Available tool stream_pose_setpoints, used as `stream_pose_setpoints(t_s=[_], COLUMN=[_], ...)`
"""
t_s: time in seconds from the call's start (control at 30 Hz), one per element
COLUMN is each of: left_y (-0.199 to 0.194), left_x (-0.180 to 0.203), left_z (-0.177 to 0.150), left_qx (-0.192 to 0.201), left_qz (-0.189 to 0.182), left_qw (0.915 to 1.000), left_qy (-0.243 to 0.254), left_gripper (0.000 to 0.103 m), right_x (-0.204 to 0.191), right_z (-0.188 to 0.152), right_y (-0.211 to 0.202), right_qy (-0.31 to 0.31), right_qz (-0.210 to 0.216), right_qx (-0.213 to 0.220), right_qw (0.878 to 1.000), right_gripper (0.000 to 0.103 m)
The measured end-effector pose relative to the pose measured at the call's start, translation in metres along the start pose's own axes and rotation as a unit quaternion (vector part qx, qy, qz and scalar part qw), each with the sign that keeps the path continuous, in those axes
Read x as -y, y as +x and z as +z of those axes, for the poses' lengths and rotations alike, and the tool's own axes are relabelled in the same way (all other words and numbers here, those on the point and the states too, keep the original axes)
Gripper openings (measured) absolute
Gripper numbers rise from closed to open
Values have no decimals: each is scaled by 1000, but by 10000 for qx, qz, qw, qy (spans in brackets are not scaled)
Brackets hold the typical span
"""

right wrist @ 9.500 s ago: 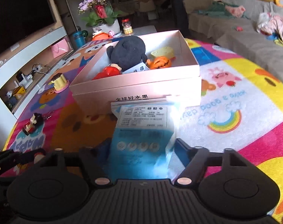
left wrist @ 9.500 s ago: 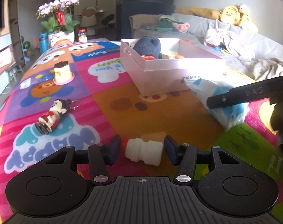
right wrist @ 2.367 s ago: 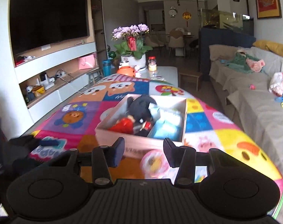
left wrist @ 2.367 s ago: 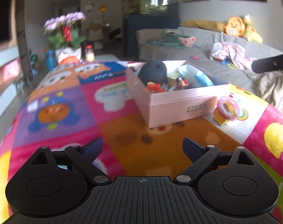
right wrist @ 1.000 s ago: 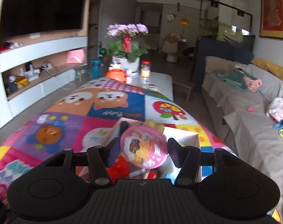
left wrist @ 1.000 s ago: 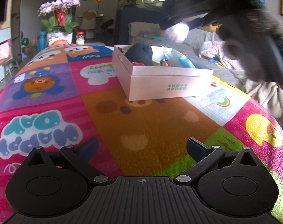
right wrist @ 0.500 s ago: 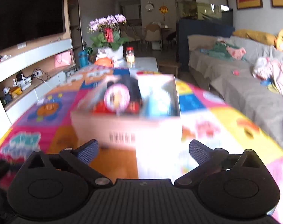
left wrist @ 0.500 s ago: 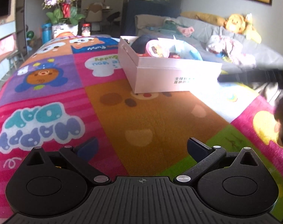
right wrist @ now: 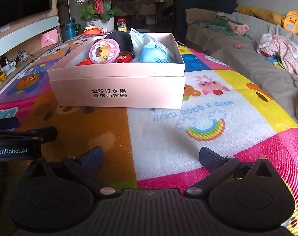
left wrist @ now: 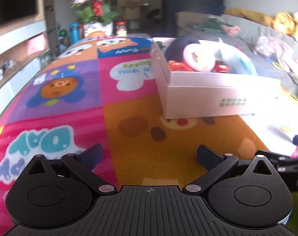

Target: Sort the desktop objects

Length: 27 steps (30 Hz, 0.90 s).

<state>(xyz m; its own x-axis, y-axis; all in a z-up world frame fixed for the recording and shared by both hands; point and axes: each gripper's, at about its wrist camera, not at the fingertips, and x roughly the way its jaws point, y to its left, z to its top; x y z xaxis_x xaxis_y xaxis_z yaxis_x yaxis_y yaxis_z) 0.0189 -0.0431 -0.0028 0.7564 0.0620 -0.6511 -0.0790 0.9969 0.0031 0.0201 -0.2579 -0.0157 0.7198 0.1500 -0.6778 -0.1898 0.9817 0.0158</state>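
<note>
A pale pink box (right wrist: 119,90) stands on the colourful mat (right wrist: 188,122); it also shows in the left wrist view (left wrist: 217,96). Inside lie a round pink toy (right wrist: 104,51), a blue packet (right wrist: 156,54), a dark plush (right wrist: 120,38) and red items (right wrist: 125,58). The round pink toy (left wrist: 199,58) leans on the plush in the left wrist view. My left gripper (left wrist: 149,155) is open and empty, low over the mat in front of the box. My right gripper (right wrist: 151,158) is open and empty, beside it on the right.
A flower pot (right wrist: 98,13), a jar (right wrist: 121,25) and a blue bottle (right wrist: 70,30) stand at the mat's far end. A grey sofa (right wrist: 247,55) with clothes and a yellow plush (right wrist: 292,22) runs along the right. Shelves (right wrist: 17,39) line the left wall.
The right gripper let go of the round pink toy into the box, opened wide and drew back low to the mat. The left gripper stayed open and shifted slightly toward the box.
</note>
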Motion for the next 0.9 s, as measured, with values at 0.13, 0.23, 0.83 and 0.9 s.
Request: stream_pose_setpoints(t_s=[0.13,0.23,0.83,0.9], left_y=[-1,-2,-2,-2], left_x=[8,4,5,5], left_z=[-3,-4,-3,-4], left_qx=[80,58,57,57], left_qz=[199,120,130,130], left_qw=[9998,9999,9999,9999], left_qy=[62,-38,-26,-26], left_gripper=[103,103,103,103], right_x=[0,1,0,0], right_z=[-7,-7,-7,-7], right_y=[-2,-3,-2,-3], right_qy=[51,39,40,41], right_qz=[-29,-38,-42,-41], right_qx=[235,237,237,237], right_qw=[9997,9997,9997,9997], right_gripper=[103,103,103,103])
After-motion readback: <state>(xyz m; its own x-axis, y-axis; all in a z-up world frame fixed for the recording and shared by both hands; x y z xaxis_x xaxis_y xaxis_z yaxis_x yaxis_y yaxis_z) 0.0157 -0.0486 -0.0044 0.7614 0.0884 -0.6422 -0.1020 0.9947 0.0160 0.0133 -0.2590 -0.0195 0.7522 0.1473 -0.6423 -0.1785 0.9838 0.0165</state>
